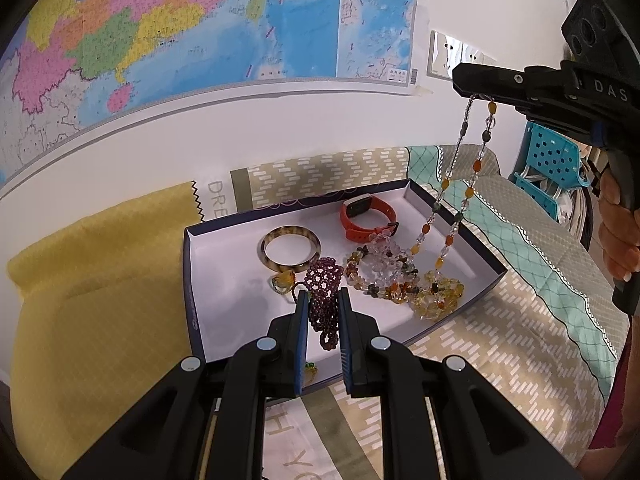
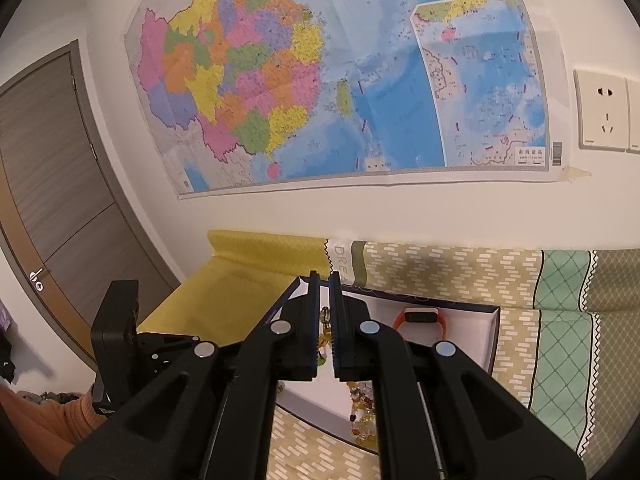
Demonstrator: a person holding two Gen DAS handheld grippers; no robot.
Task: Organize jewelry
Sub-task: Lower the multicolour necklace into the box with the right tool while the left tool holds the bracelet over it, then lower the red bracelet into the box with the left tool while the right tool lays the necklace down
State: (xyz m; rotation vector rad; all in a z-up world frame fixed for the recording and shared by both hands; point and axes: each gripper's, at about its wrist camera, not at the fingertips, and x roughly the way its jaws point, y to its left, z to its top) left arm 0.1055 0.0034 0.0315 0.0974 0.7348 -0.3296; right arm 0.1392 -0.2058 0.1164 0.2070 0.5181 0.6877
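A white-lined box lies on the bed and holds a tortoiseshell bangle, an orange watch, a small ring, a dark purple bead bracelet and a heap of amber and clear beads. My left gripper is low over the box, its fingers either side of the purple bracelet. My right gripper is high at the right, shut on a multicoloured bead necklace that hangs down into the heap. In the right wrist view the necklace shows between the right gripper's fingers.
The bed has a yellow cloth at left and a patterned olive and teal quilt at right. A wall map and a socket are behind. A blue plastic stool stands far right. A door is at left.
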